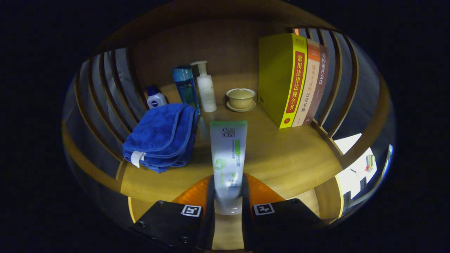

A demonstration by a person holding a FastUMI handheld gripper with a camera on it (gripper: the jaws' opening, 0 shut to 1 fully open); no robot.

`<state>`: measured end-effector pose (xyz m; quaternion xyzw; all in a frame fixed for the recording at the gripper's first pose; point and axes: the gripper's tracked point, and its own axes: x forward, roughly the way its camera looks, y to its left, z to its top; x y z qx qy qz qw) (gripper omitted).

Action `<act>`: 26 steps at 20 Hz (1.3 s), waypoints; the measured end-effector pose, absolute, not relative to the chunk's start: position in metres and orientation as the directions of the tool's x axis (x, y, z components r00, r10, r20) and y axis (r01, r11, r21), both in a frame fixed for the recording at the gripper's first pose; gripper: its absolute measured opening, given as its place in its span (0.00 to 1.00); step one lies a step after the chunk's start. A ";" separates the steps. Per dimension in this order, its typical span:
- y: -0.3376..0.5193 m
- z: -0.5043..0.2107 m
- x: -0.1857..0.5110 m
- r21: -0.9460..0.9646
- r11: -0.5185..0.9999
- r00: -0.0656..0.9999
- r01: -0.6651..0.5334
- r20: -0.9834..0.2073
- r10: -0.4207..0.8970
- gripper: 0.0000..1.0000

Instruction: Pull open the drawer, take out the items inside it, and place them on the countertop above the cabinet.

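A white tube with a green end, a facial cleanser tube [226,154], stands up between my fingers, and my gripper [227,191] is shut on its lower part. It hangs over the wooden countertop [288,154]. Just left of the tube a folded blue towel [162,135] lies on the countertop.
Beyond the towel stand a small blue-capped bottle [155,97], a blue bottle [185,88] and a white pump bottle [205,88]. A lidded yellow cup on a saucer [240,99] sits beyond the tube. Three upright books [291,80] stand at the right. Slatted wooden sides [105,95] flank the shelf.
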<state>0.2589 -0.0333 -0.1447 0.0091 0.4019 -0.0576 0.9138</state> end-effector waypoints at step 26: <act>-0.025 -0.122 0.249 -0.063 0.993 0.716 0.104 -0.688 -0.118 1.00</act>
